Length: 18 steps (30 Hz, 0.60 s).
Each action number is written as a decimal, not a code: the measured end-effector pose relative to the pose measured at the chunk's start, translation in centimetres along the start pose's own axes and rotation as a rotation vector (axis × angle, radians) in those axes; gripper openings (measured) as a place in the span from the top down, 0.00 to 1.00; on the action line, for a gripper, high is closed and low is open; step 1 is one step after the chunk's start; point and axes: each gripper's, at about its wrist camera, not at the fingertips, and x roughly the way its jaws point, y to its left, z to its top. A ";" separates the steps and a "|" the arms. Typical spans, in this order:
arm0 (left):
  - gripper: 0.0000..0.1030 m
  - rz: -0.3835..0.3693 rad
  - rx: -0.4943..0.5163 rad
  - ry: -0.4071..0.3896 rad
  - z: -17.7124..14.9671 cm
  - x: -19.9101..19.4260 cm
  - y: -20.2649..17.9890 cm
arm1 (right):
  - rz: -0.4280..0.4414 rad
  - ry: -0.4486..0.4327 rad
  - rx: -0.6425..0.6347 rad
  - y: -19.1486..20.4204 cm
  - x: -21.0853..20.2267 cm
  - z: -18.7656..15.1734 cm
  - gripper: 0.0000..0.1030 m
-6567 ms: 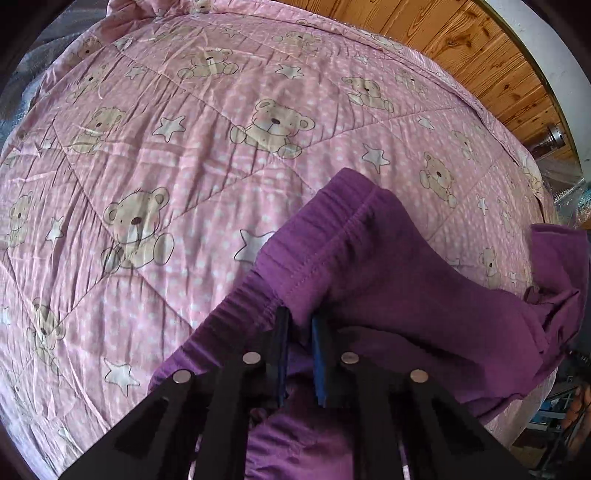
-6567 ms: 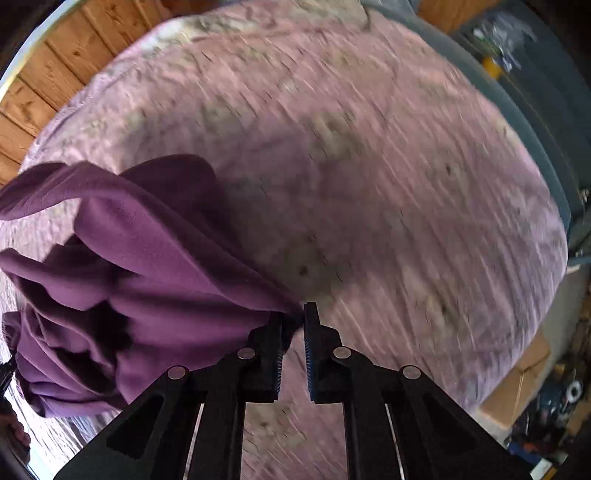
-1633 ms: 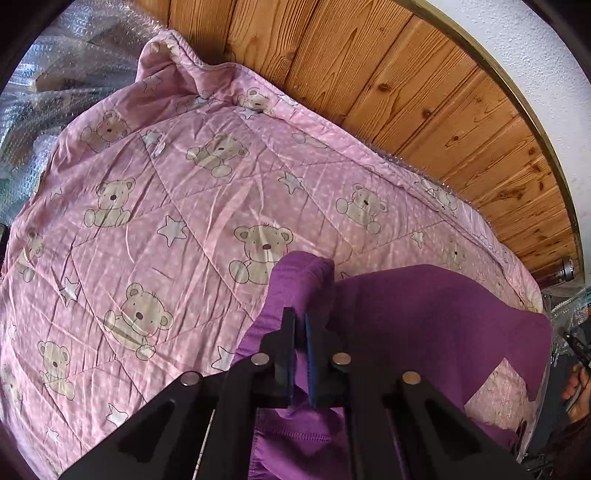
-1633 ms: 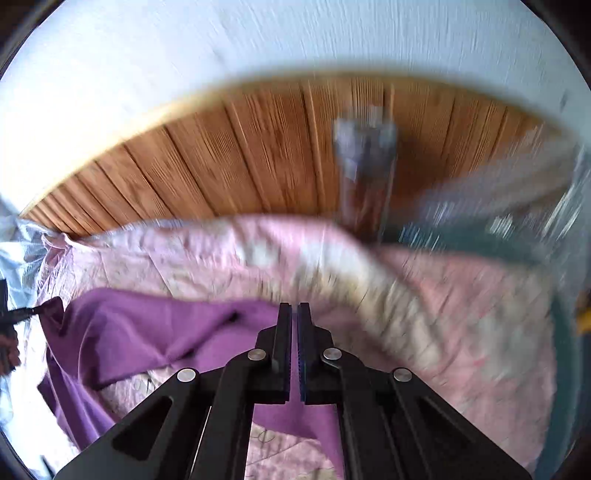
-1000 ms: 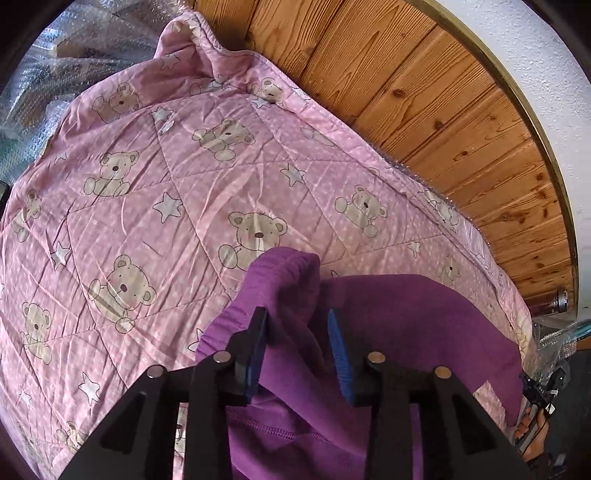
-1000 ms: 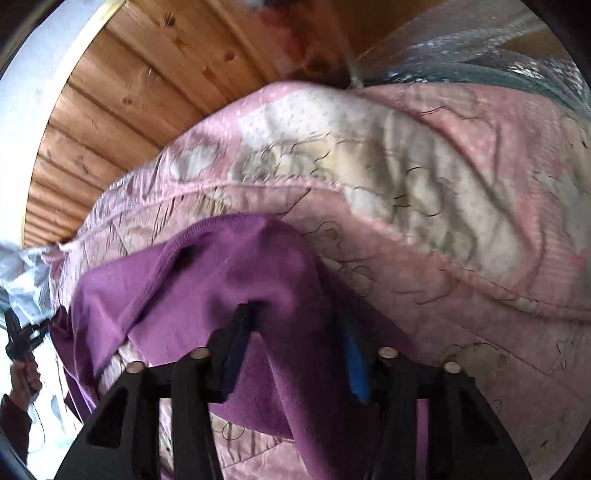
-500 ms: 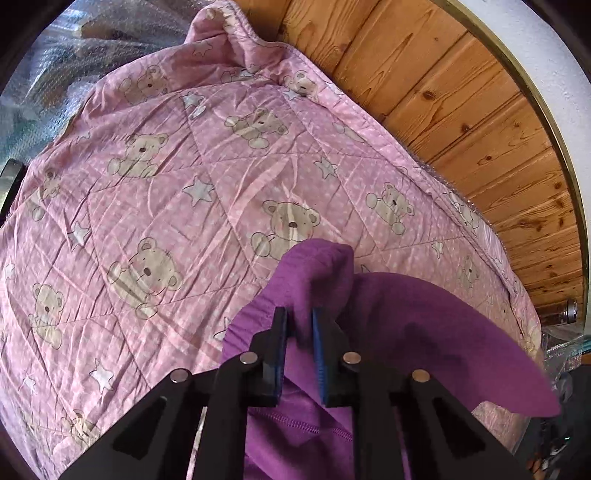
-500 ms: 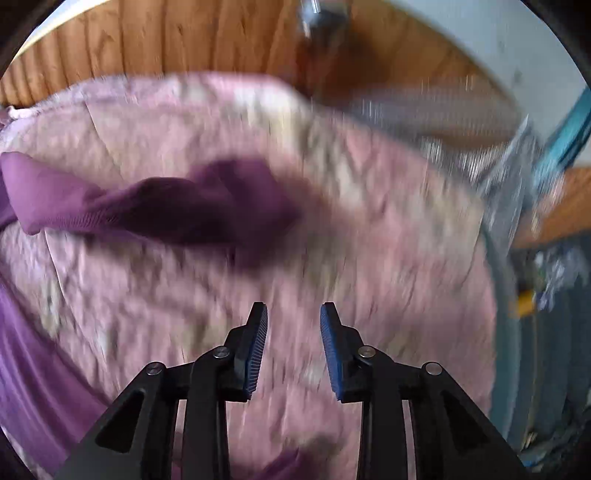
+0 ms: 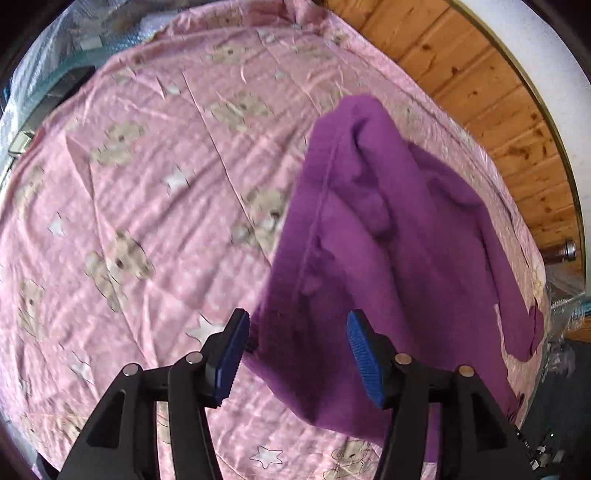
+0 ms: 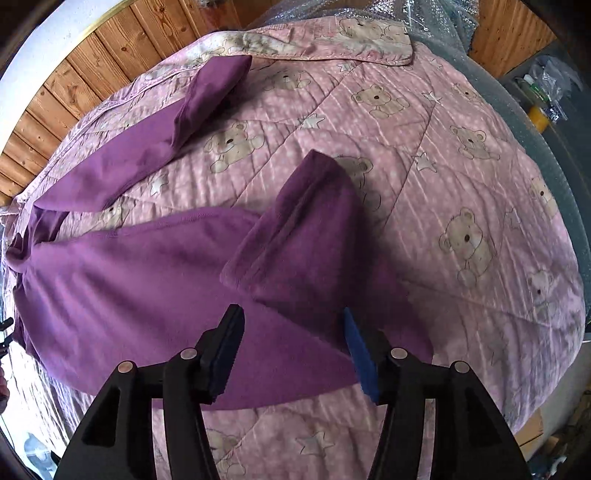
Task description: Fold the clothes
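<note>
1. Left gripper (image 9: 298, 349): jaws spread wide, blue pads facing each other, nothing between them. It hangs just above the near edge of the purple garment (image 9: 388, 258); whether a finger brushes the cloth cannot be told.
2. Right gripper (image 10: 291, 347): jaws likewise parted wide and empty, poised over the garment's near hem. Left finger pad dark, right pad blue.
3. Purple garment, left wrist view: fleece-like cloth lying on the quilt (image 9: 129, 184), rumpled, a stitched seam running from its upper end down toward the gripper. It spreads to the right, reaching the quilt's far edge.
4. Purple garment (image 10: 147, 277), right wrist view: broad body spread flat across the left and centre of the quilt (image 10: 461, 166). One part (image 10: 306, 229) is folded up over the body just ahead of the jaws, its end pointing away from the camera. A long sleeve (image 10: 166, 140) stretches off up and left, lying flat on the quilt, its cuff near the quilt's turned-back border.
5. Quilt: pink, dotted, printed with teddy bears and white stars; creased; covers the whole work surface.
6. Beyond the quilt: wood-panelled wall (image 9: 498, 92) with white wall above. Bubble wrap (image 10: 436, 22) at the far edge in the right wrist view, clutter low right, blurred.
</note>
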 end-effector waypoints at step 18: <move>0.98 -0.094 0.045 -0.244 2.7 -12.9 6.6 | 0.097 -0.204 0.290 -4.6 -6.9 0.3 0.94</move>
